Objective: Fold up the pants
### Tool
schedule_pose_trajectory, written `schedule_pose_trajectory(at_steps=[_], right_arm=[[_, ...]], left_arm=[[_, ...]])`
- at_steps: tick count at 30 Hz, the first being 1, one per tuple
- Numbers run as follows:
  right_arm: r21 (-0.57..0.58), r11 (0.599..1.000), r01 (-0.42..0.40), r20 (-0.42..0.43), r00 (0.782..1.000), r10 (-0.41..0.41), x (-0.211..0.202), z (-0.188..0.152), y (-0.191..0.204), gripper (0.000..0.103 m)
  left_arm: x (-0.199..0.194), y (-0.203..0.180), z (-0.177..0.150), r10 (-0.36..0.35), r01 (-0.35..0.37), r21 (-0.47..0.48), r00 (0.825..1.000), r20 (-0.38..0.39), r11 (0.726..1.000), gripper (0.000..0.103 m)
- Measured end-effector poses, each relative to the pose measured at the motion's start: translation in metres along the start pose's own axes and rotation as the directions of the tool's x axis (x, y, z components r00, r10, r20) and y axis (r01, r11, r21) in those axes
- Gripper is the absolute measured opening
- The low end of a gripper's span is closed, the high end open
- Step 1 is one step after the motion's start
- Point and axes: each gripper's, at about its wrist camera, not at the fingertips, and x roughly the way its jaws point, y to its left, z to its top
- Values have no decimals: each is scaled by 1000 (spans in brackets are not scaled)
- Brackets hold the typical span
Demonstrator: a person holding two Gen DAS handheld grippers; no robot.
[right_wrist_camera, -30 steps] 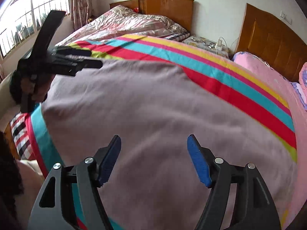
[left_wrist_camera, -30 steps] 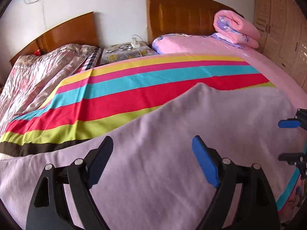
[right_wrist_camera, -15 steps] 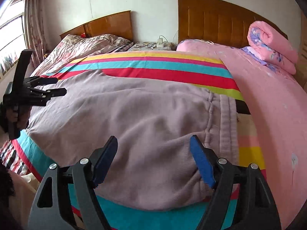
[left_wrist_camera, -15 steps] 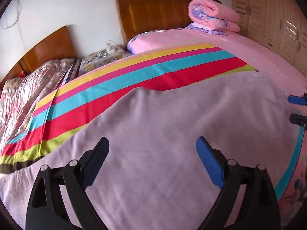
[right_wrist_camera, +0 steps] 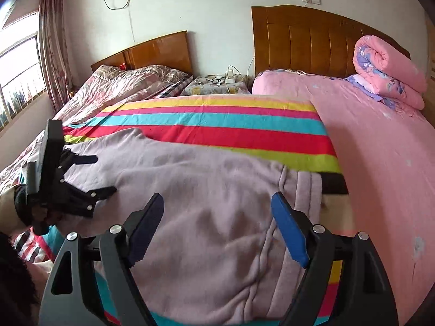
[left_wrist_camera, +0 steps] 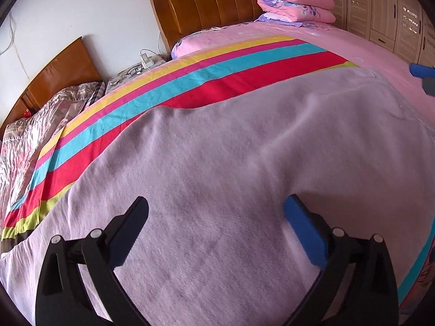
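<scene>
Lilac-grey pants (left_wrist_camera: 231, 163) lie spread flat across a striped sheet (left_wrist_camera: 190, 81) on the bed, seen also in the right wrist view (right_wrist_camera: 212, 203), with the elastic waistband (right_wrist_camera: 307, 190) at the right end. My left gripper (left_wrist_camera: 216, 214) hovers open and empty over the middle of the pants; it also shows in the right wrist view (right_wrist_camera: 100, 174). My right gripper (right_wrist_camera: 217, 209) hovers open and empty over the waist end; its tips show at the left wrist view's right edge (left_wrist_camera: 424, 77).
A pink bedsheet (right_wrist_camera: 380, 149) covers the right of the bed, with a rolled pink quilt (right_wrist_camera: 388, 70) by the wooden headboard (right_wrist_camera: 312, 38). A second bed with a patterned quilt (right_wrist_camera: 119, 87) stands at the left, a nightstand (right_wrist_camera: 217, 84) between them. Wardrobe doors (left_wrist_camera: 386, 8) stand at the right.
Both grippers have swung to the right along the pants. The right gripper now looks over the waistband end. Both stay open and empty.
</scene>
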Motion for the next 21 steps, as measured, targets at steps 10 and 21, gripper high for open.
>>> schedule_pose_trajectory(at_steps=[10,21], right_arm=[[53,987,150,-289,949,-129,132,45,-54,82],[117,988,106,-251,965,-74,136,40,-69,83]], left_arm=[[2,5,-2,-19,19,-31,1000,-5,999,102],[6,15,-2,-78,76,-85,997,-22,993,102]])
